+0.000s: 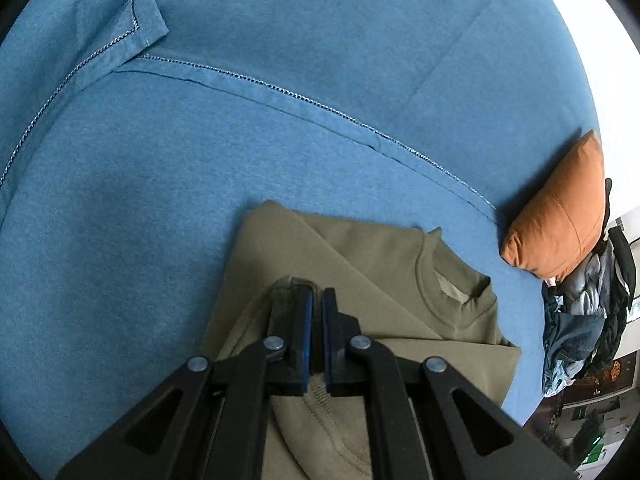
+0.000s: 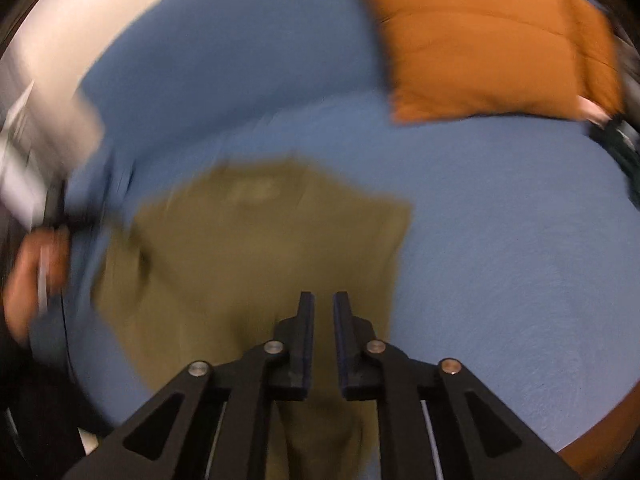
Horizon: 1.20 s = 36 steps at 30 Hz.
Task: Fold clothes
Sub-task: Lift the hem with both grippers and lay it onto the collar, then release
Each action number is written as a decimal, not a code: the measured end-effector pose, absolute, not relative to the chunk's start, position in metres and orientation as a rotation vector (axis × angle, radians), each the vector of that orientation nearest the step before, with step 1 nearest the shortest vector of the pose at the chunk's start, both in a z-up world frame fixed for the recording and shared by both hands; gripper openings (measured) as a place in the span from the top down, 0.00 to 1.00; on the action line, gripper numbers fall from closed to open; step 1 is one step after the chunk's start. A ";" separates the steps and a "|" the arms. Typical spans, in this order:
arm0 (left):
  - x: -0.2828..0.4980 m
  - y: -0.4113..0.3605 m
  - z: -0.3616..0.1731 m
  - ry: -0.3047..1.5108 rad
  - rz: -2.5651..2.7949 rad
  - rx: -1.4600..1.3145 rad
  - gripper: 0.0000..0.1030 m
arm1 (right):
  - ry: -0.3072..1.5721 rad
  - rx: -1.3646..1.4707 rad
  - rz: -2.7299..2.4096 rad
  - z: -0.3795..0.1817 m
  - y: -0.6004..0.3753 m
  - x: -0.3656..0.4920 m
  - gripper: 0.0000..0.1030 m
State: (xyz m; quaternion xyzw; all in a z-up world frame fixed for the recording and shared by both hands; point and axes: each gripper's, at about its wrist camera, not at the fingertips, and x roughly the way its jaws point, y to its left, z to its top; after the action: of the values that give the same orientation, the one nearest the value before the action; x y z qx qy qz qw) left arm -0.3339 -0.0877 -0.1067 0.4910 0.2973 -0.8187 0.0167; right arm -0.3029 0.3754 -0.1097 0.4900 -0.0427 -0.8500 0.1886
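An olive green sweatshirt [image 1: 372, 280] lies partly folded on a blue sofa seat [image 1: 120, 240], neck opening toward the right. My left gripper [image 1: 317, 296] hovers over its folded sleeve, jaws nearly closed with a narrow gap and a ribbed cuff showing below them; no cloth is clearly pinched. In the blurred right wrist view the same sweatshirt [image 2: 248, 248] lies on the blue seat [image 2: 500, 260]. My right gripper [image 2: 323, 300] is above its near edge, jaws slightly apart, holding nothing that I can see.
An orange cushion [image 1: 560, 216] leans at the sofa's right end; it also shows in the right wrist view [image 2: 488, 36]. A heap of dark and denim clothes [image 1: 580, 320] lies beyond the cushion. A hand [image 2: 32, 280] is at the left edge.
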 end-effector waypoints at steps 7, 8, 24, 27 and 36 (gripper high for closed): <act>-0.329 -0.087 -0.099 0.928 -2.560 1.518 0.96 | -0.158 1.349 -2.177 -0.119 0.351 -0.278 0.57; -0.329 -0.086 -0.099 0.925 -2.559 1.520 0.96 | -0.172 1.328 -2.171 -0.115 0.349 -0.278 0.55; -0.326 -0.102 -0.084 0.978 -2.598 1.451 0.96 | -0.156 1.253 -2.335 -0.090 0.337 -0.310 0.92; -0.330 -0.109 -0.075 1.019 -2.646 1.394 0.96 | -0.454 1.032 -2.524 -0.061 0.388 -0.323 0.92; -0.379 -0.096 -0.074 0.967 -2.817 1.291 0.96 | -0.634 1.005 -2.753 -0.087 0.418 -0.394 0.92</act>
State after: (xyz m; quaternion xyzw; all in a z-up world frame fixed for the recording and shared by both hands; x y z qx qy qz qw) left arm -0.3786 -0.0956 -0.0745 0.3972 0.2974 -0.8666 -0.0524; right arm -0.3940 0.4179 -0.0866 0.3344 -0.2110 -0.9157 0.0717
